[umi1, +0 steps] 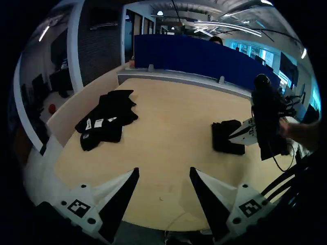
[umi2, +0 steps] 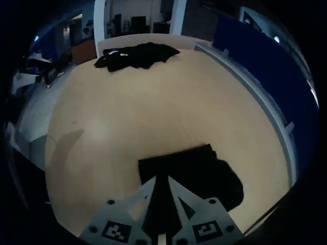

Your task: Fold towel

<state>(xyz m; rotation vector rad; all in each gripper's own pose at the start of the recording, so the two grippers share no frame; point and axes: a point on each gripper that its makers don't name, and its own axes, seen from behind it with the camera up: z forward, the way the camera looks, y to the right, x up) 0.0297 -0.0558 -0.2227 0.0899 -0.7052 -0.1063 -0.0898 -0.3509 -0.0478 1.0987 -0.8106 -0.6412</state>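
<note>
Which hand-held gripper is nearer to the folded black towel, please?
Right. The right hand-held gripper is pinched on the near edge of the folded towel; the left hand-held gripper hovers open over bare table, well apart from it.

Matt cloth, smooth wood.
Towel (umi2: 204,175) under the right claw (umi2: 162,179) looked soft, matt black; the table (umi2: 143,114) beyond was smooth pale wood.

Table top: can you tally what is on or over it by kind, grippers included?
folded black towel: 1
heap of black cloth, pieces not separable: 1
grippers: 2, the left gripper and the right gripper
Total: 4
</note>
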